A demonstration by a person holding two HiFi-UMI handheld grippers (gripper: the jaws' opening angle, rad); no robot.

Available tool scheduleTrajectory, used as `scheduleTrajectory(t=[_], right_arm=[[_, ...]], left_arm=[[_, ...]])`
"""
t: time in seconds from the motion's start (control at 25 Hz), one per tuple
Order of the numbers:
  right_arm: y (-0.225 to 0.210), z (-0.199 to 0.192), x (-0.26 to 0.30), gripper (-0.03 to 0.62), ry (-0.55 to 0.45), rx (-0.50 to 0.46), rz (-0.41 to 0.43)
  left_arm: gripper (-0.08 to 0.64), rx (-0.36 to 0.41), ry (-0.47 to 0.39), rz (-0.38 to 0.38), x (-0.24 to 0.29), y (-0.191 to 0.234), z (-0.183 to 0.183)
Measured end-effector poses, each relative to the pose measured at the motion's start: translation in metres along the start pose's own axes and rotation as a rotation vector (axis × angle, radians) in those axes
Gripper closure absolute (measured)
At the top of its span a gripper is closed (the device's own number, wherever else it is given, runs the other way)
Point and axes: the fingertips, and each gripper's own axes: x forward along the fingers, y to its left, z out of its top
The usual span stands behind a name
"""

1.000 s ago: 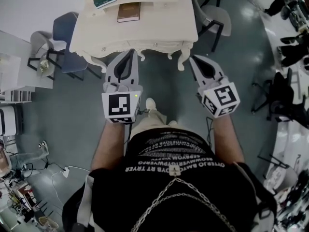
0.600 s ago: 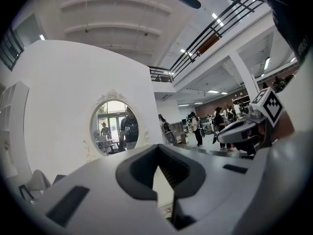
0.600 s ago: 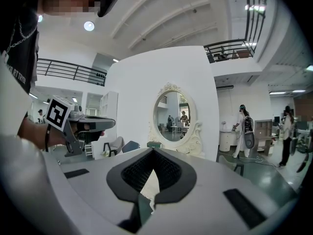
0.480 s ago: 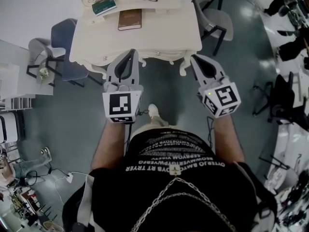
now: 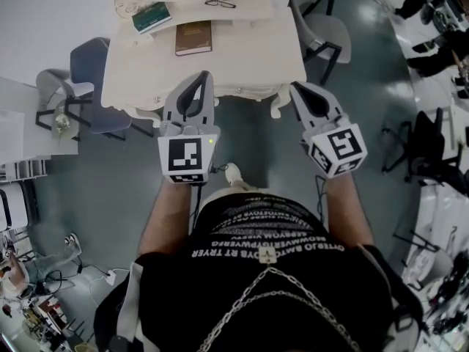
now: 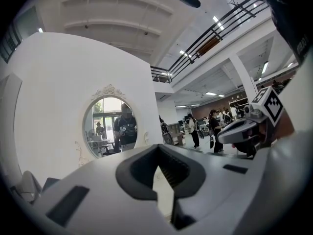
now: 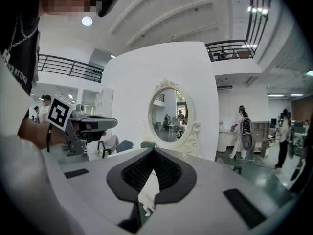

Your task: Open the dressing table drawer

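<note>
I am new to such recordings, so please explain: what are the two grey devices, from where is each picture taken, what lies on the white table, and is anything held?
There is no robot: a person holds a two-jaw gripper in each hand. The picture from above comes from a camera on the person's head; it shows the left gripper and the right gripper pointing toward a dressing table. The marker cubes belong to the grippers. The other two pictures come from a camera on each gripper, looking along its jaws toward the oval mirror. On the table lie a brown book, a green book and glasses. Both grippers have their jaws together and hold nothing.
</note>
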Motion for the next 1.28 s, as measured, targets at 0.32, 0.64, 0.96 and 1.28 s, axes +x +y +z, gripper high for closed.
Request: scheduleTrajectory(t=[0.32,0.64,0.96,1.28], right_arm=[[-0.004,0.015,0.039,0.591,-0.007,-0.011,-0.019],[0.005,0.028,0.072,0.591,-0.016,-0.017,-0.030],[0.009,0.029,0.080,0.591,-0.005,-0.024,-0.063],[0.001,0.021,0.072,0.591,0.006,-0.029,-0.100]], left_arm=[[0.557,-0.004,-0.014,-0.001,0.022,0.041,0.000],[0.557,-0.009,-0.026,-0.024,0.035,0.073,-0.008],[0.557,-0.023,-0.034,-0.046,0.040,0.086,-0.016],[0.557,-0.031,-0.015,-0.071,0.046,0.075,-0.025]])
